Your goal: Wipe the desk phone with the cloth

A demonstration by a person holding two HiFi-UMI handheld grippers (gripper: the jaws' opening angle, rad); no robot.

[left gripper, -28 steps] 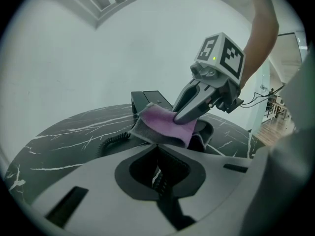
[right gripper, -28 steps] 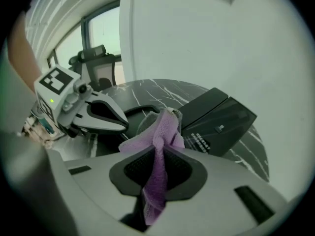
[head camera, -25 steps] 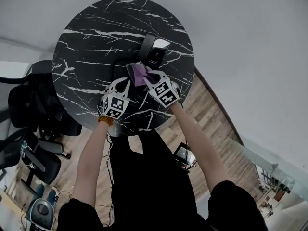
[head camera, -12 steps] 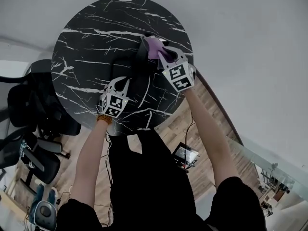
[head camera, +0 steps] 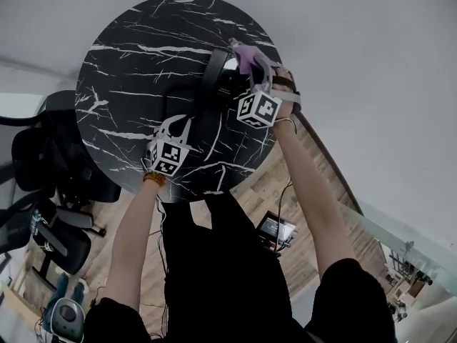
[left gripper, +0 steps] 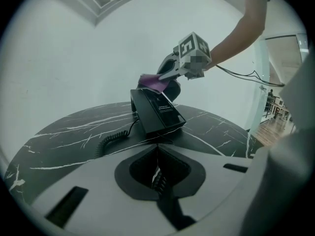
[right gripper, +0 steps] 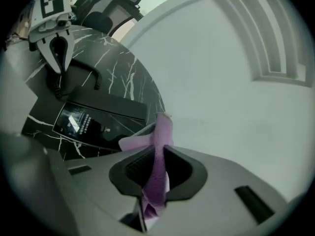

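- While the desk phone [head camera: 220,83] sits at the upper right of the round marble table [head camera: 128,63], a purple cloth [head camera: 248,57] meets its top edge.
- Right gripper [head camera: 241,50] is clamped tight on the cloth.
- Left gripper [head camera: 176,126], jaws pressed together on nothing, is left of centre, near the coiled cord [left gripper: 110,140].

Purple cloth [right gripper: 161,151]; black phone [left gripper: 157,109]; black white-veined table [head camera: 143,70].

Office setting, swivel chairs [head camera: 50,164], desk phone [head camera: 218,77] on round marble table [head camera: 136,70]
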